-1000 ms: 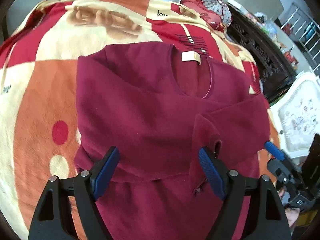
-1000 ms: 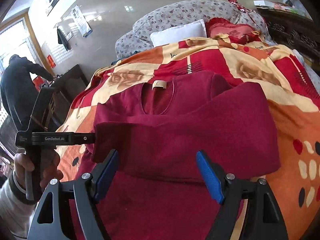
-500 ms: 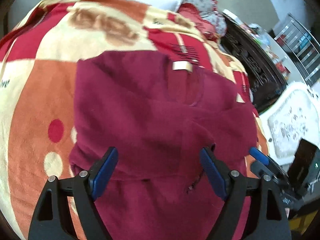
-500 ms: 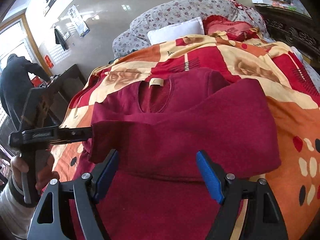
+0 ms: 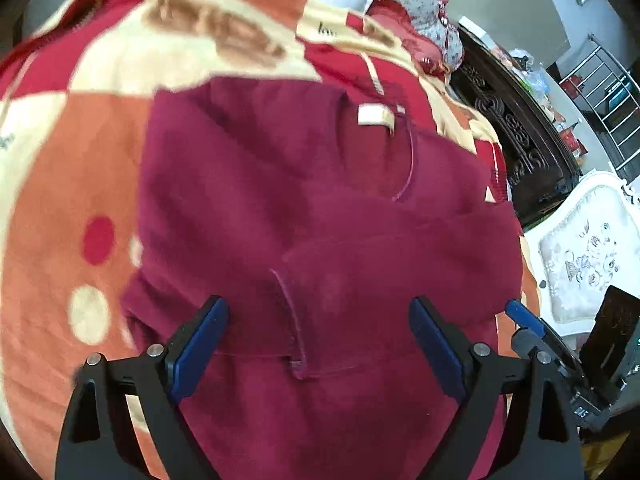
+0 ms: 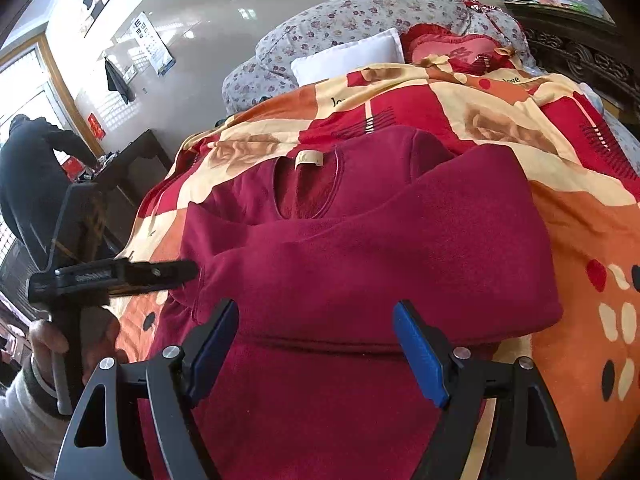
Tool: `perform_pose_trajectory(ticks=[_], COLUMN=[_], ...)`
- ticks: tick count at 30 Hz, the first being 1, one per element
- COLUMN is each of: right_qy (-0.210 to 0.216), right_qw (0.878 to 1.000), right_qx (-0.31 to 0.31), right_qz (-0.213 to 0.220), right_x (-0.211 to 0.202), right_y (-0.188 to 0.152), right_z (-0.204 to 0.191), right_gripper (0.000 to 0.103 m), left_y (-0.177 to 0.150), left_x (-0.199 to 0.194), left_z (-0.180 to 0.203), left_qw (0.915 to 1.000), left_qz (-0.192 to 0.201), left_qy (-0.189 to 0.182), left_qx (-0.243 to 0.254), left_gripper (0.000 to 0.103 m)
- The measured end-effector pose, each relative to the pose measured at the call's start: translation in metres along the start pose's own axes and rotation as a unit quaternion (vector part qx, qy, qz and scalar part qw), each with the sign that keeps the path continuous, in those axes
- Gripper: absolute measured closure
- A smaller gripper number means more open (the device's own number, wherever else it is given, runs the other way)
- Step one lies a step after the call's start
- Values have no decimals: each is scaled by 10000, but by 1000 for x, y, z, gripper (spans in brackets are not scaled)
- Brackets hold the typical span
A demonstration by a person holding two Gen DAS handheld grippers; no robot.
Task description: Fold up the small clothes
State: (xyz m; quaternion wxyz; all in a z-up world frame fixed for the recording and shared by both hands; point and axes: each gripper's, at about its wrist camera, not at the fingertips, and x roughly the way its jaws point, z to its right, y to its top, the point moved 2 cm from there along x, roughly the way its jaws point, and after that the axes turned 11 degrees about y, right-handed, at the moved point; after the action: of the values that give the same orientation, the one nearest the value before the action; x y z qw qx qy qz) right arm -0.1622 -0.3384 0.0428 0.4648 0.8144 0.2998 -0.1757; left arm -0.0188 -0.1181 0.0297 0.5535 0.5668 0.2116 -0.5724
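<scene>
A dark red sweater (image 5: 248,200) lies flat on a patterned blanket, collar and beige label (image 5: 374,115) at the far end. Both sleeves are folded across the chest; a cuff edge (image 5: 292,320) lies between my left fingers. My left gripper (image 5: 318,340) is open and empty just above the folded sleeve. In the right wrist view the sweater (image 6: 380,264) fills the middle. My right gripper (image 6: 316,340) is open and empty over the sweater's lower part. The left gripper (image 6: 184,270) shows there at the sweater's left edge.
The red, orange and cream blanket (image 6: 580,208) covers a bed. A white pillow (image 6: 352,56) and floral bedding (image 6: 360,12) lie at the head. A dark carved wooden footboard (image 5: 516,132) and a white chair (image 5: 588,248) stand to the right. A person in black (image 6: 28,184) stands far left.
The left gripper has shifted left, so the folded sleeve's cuff now sits midway between its fingers. The right gripper has barely moved. Both stay open.
</scene>
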Motion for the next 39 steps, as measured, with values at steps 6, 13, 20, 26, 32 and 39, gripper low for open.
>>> perform_pose_trajectory(ticks=[6,13,20,26,32,39], right_qy=[-49,-212,-674,-1245,-1590,-1520], right_qw=[10000,9997,9961,9913,9834,9847], right_qx=[77,-12,-113,-352,-237,-557], right_qz=[13,123,553,-234,-847,-651], right_x=[-2,-18,-47,0,41,17], right_y=[0,5,32,35,22,18], right_z=[0,-10,-7,16,52,18], right_gripper=[19,19,19,44,48,45], left_y=[-7,10,40,22,15,12], left_x=[18,-29,-54,-12,-3,-3], left_z=[36,42,-9,-26,-25,-21], left_qw=[9968,9930,9883,9860,9828,9787], left_qz=[-41,648,903,387,370,527], left_qy=[296,227,952,1414,1635,1802], left_qx=[743,960,772,792,773,832], left_gripper=[79,90,91,91,86,79])
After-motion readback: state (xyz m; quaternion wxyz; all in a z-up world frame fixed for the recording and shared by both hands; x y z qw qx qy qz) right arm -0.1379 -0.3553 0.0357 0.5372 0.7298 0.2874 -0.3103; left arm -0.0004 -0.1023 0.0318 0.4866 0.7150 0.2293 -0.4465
